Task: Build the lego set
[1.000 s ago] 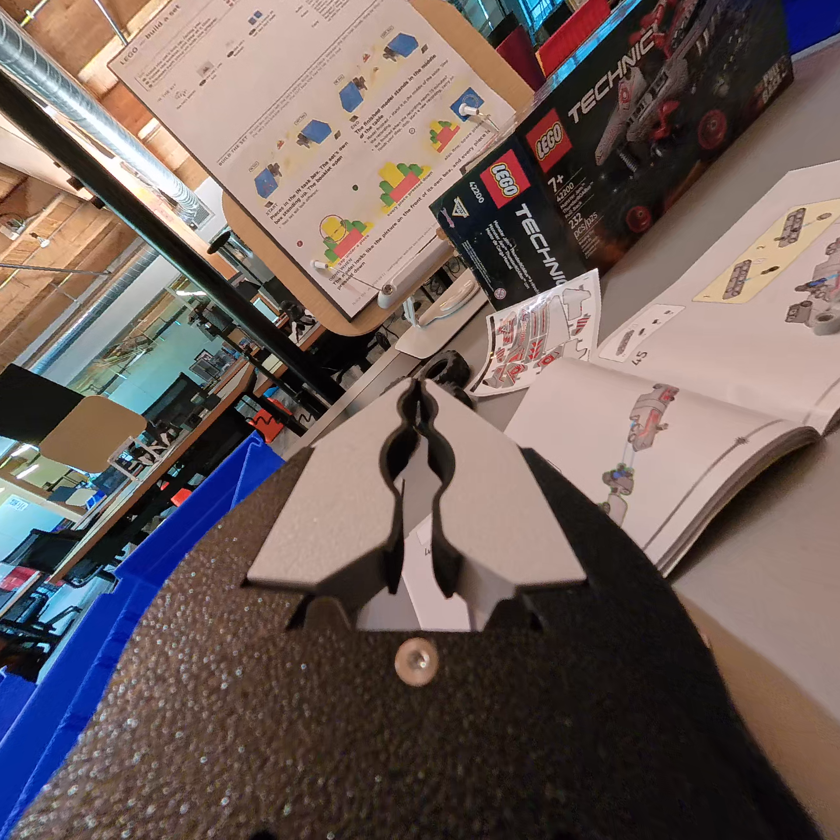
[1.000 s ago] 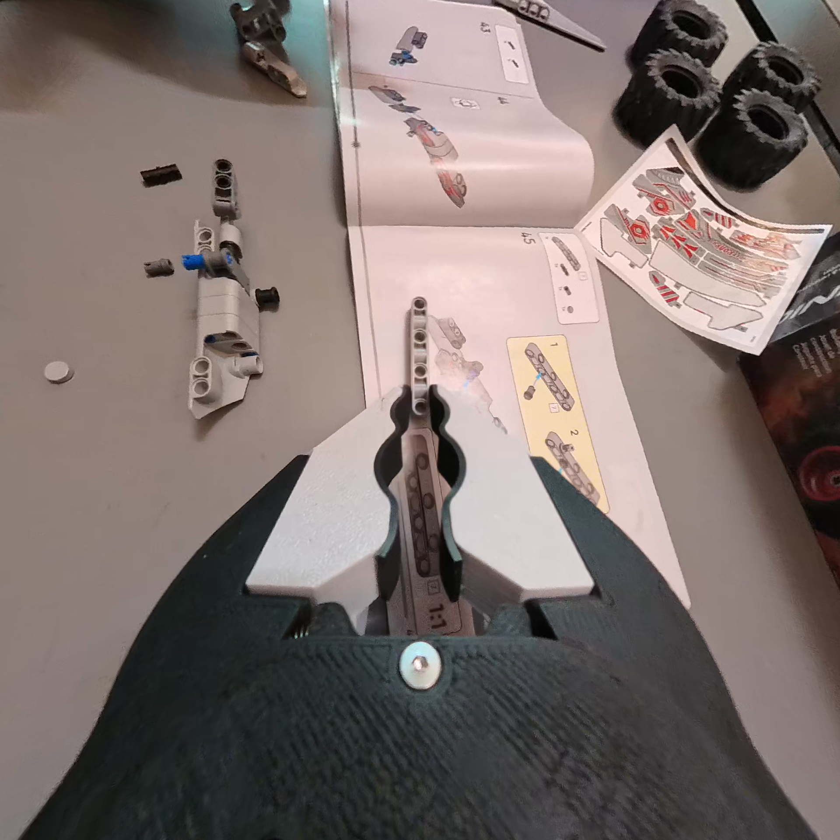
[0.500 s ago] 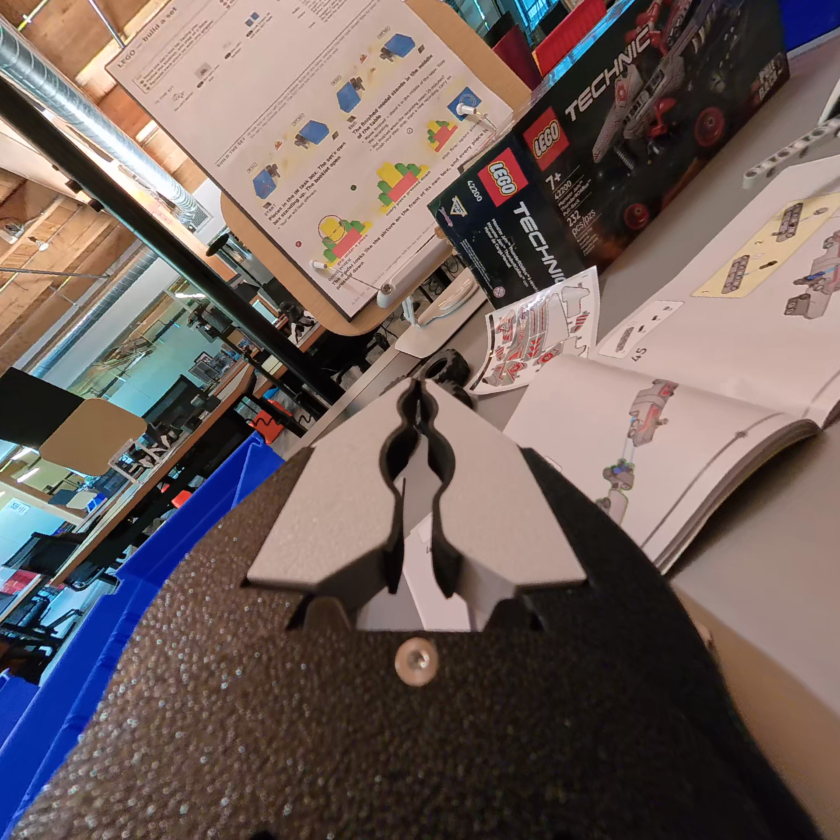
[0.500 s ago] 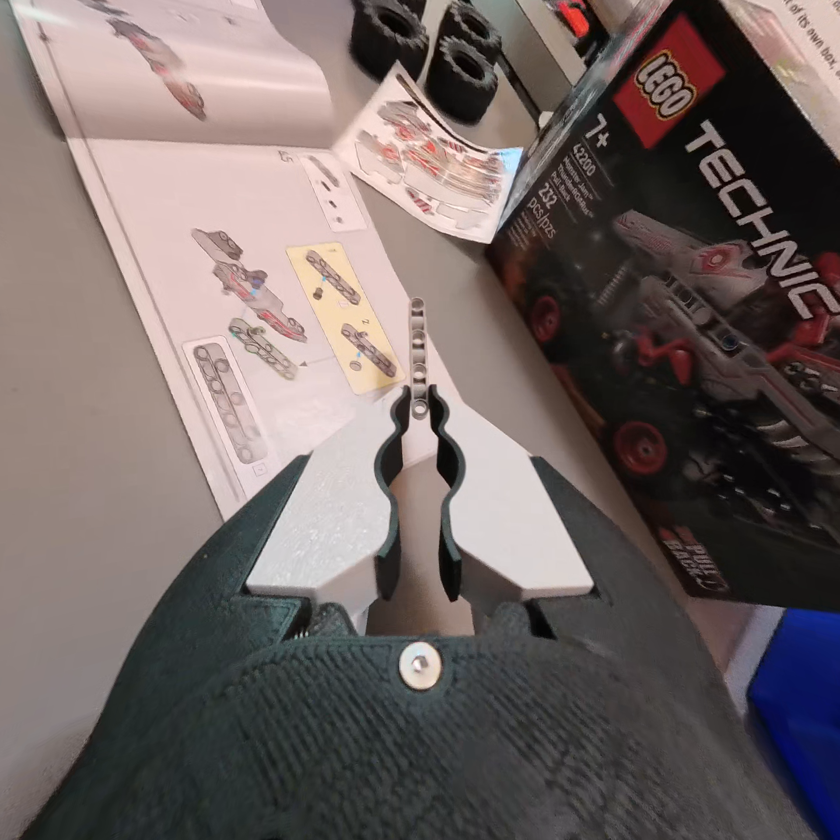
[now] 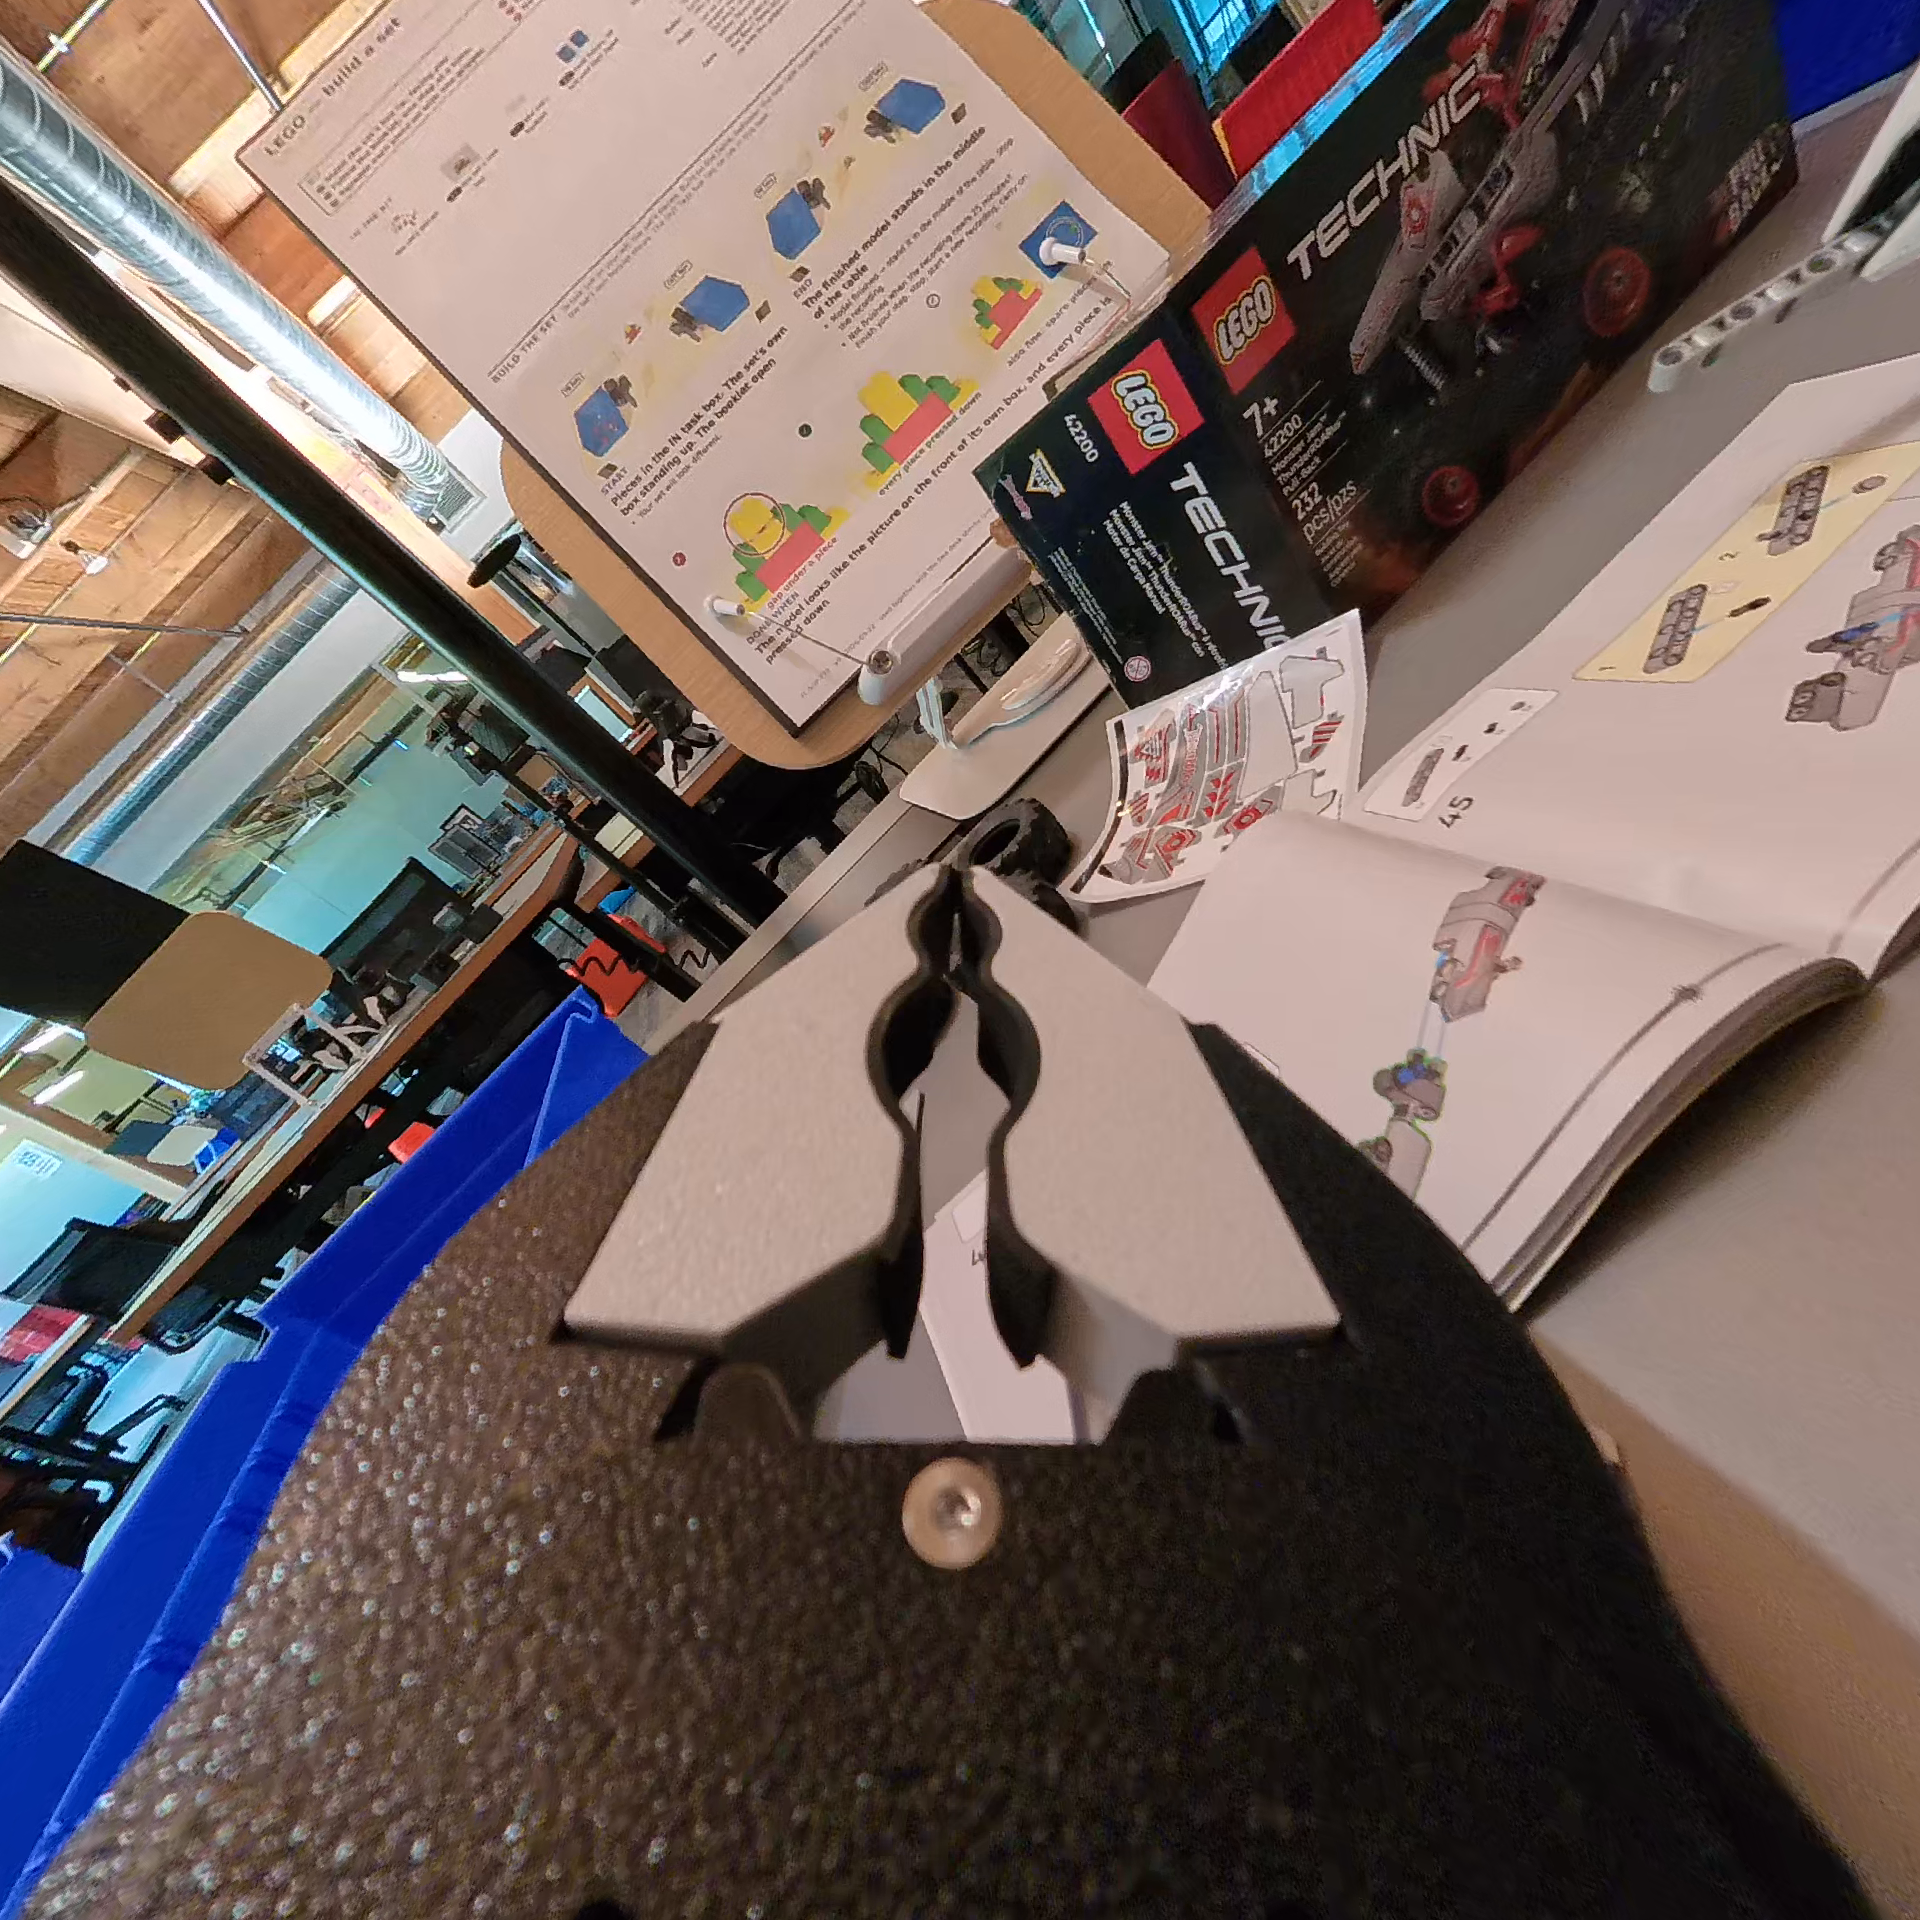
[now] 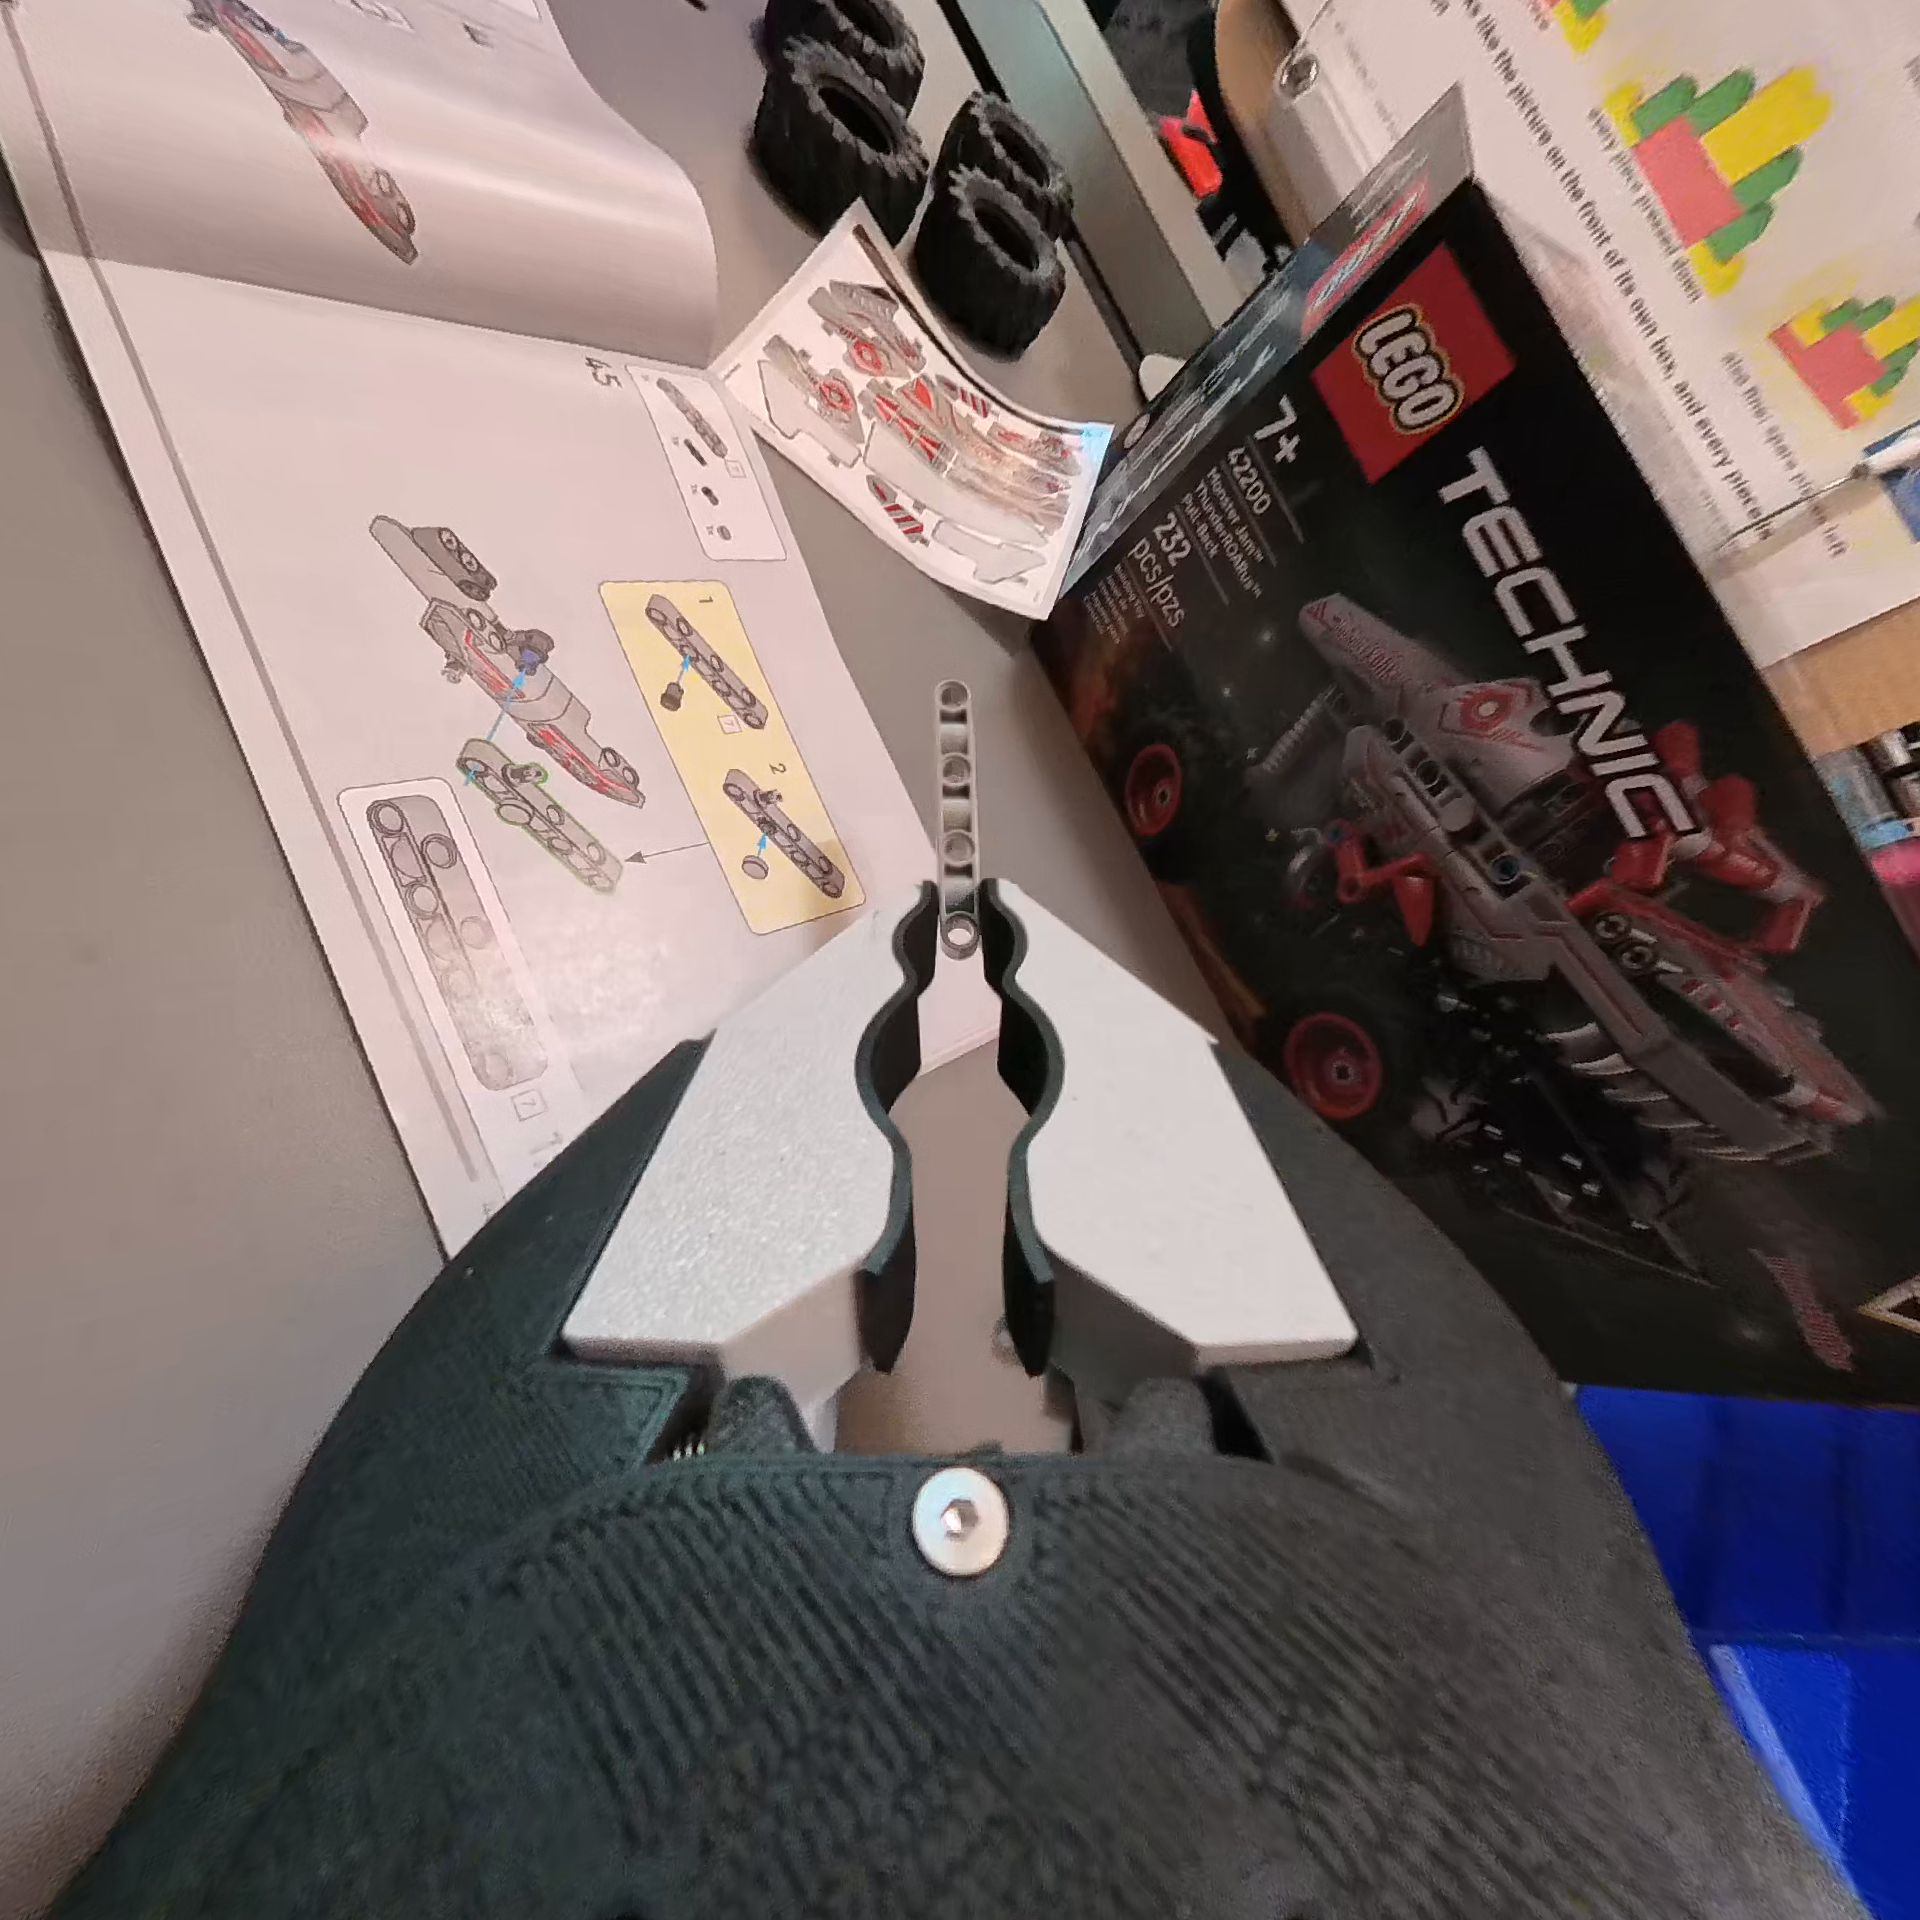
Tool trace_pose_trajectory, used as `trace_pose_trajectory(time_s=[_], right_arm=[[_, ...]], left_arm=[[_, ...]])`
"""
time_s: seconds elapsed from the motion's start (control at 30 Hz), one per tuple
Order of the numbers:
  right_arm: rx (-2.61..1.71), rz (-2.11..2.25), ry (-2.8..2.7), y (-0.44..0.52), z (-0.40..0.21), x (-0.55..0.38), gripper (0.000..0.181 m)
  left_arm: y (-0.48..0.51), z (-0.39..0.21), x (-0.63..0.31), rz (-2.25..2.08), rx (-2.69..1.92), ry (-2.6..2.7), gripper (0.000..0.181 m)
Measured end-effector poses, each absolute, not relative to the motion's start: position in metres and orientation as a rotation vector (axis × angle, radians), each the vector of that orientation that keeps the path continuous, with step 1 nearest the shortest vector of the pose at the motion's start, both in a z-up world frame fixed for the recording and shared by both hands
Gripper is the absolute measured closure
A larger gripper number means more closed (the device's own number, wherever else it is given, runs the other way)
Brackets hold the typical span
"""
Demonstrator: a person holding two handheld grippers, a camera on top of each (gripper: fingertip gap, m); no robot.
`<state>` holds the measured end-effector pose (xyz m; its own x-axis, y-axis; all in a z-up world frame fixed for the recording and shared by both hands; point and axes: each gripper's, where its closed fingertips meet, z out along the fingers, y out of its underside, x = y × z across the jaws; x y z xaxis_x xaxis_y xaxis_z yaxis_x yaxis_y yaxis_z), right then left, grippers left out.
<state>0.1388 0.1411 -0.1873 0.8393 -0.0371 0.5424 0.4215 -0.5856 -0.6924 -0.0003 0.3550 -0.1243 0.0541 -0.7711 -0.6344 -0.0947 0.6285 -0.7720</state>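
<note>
- The right tool point(image 6: 962, 914) pinches one end of a slim grey beam point(image 6: 956, 805), a flat plastic strip pierced by a row of round holes; the beam juts straight out toward 12 o'clock, held above the bench point(image 6: 125, 831).
- From the left wrist view the same beam point(image 5: 1766, 301) shows at 2 o'clock, pale against the dark set box point(image 5: 1455, 343).
- The left tool point(image 5: 958, 914) has its wavy black pads drawn together at the tips with nothing visible between them; its shell is rough, speckled black.
- The instruction booklet point(image 6: 343, 582) lies open on the smooth grey bench at 10 o'clock of the right tool, its upper page curling up.
- A glossy sticker sheet point(image 6: 914, 457) lies between the booklet and the box point(image 6: 1507, 779), touching the box corner.
- Three knobbly black rubber tyres point(image 6: 914, 166) cluster at 12 o'clock, just beyond the sticker sheet.
- A blue plastic bin point(image 6: 1787, 1621) sits at 4 o'clock, beside the box.
- A printed poster point(image 5: 707, 343) on a rounded wooden board stands behind the box.
</note>
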Motion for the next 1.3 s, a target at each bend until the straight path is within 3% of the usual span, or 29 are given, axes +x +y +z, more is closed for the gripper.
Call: trace_pose_trajectory(time_s=[0.03, 0.33, 0.5, 0.67, 0.73, 0.93, 1.3], right_arm=[[-2.1, -0.652, -0.286, 0.143, -0.185, 0.138, 0.175], [-1.966, -0.844, -0.437, 0.164, -0.17, 0.118, 0.175], [-1.853, -0.987, -0.475, 0.159, -0.152, 0.102, 0.175], [-1.736, -1.13, -0.65, 0.154, -0.14, 0.052, 0.175], [-1.692, -1.133, -0.674, 0.153, -0.135, 0.032, 0.175], [-1.589, -1.075, -0.748, 0.147, -0.127, -0.024, 0.175], [-1.52, -0.928, -0.78, 0.122, -0.115, -0.087, 0.175]], left_arm=[[0.355, -0.124, -0.001, -0.603, -0.779, 1.446, 0.181], [0.346, -0.118, -0.004, -0.714, -0.836, 1.442, 0.181], [0.301, -0.104, -0.02, -1.023, -1.002, 1.514, 0.181], [0.209, -0.105, -0.043, -1.607, -1.282, 1.651, 0.164], [0.191, -0.108, -0.043, -1.711, -1.375, 1.666, 0.151], [0.162, -0.117, -0.05, -1.848, -1.518, 1.754, 0.137], [0.13, -0.112, -0.096, -1.829, -1.419, 1.839, 0.165]])
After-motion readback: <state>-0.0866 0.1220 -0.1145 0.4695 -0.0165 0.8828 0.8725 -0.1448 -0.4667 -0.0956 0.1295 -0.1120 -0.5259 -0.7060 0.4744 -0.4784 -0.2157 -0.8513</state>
